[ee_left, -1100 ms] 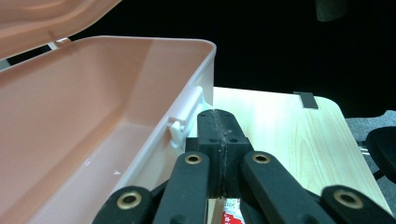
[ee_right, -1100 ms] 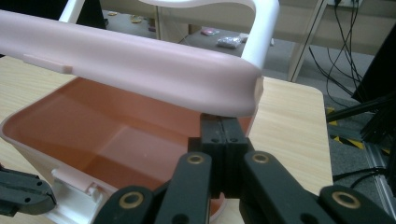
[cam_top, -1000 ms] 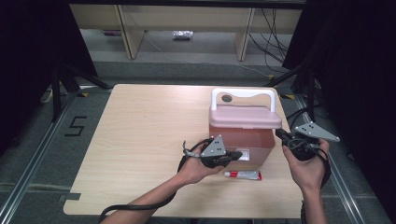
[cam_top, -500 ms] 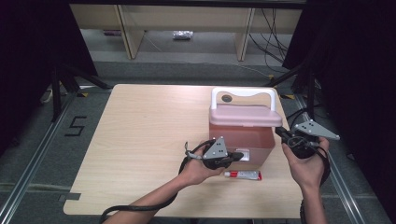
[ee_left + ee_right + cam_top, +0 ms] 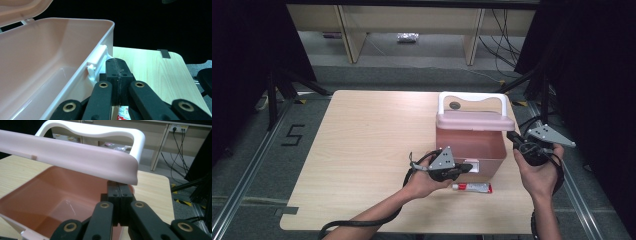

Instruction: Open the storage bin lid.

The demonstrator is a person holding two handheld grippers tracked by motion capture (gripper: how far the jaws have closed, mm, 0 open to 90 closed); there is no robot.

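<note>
A pink lidded box [image 5: 472,145] sits right of centre on the wooden table [image 5: 357,150], lid [image 5: 474,121] raised, white handle [image 5: 472,100] up behind; a small red-and-white tube [image 5: 472,188] lies just in front, near the table's front edge. The L gripper [image 5: 460,170], jaws pressed together on nothing, rests w/ tips against the white latch [image 5: 96,63] on the box's front wall, hand low over the table. The R gripper [image 5: 513,138], likewise clenched empty, sits w/ tips under the lid's right end by the table's right edge; open tabletop lies to the left.
</note>
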